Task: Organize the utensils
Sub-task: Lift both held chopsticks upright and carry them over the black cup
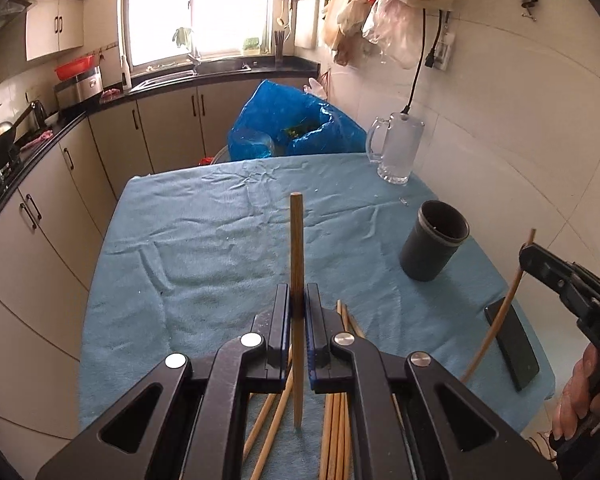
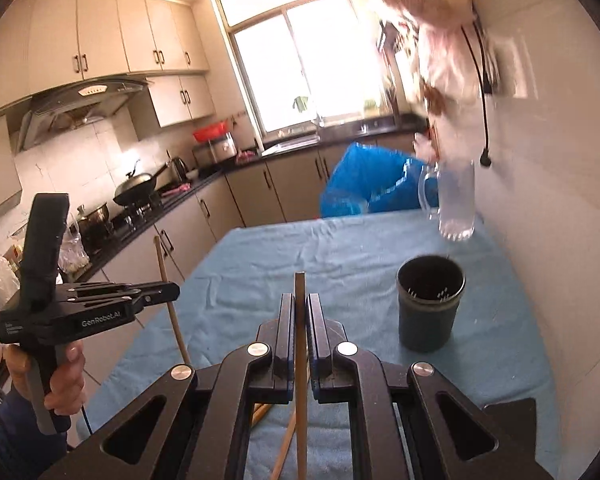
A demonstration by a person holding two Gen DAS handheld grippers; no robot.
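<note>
Chopsticks (image 1: pixel 334 432) mostly lie loose on the blue cloth (image 1: pixel 188 248); dark cup (image 1: pixel 434 246) looks empty (inside partly hidden). I've got my left gripper (image 1: pixel 298 300) and right gripper (image 2: pixel 299 312) each clamped on one chopstick, so nearly everything's left.

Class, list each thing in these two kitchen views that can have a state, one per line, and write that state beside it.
Left gripper: shut on a chopstick, held upright.
Right gripper: shut on a chopstick.
Dark holder cup: upright on the blue cloth, no chopsticks in it.
Glass mug: upright, looks empty.
Loose chopsticks: lying flat on the cloth.
Phone: lying flat, screen dark.
Blue bag: open at the top.
</note>
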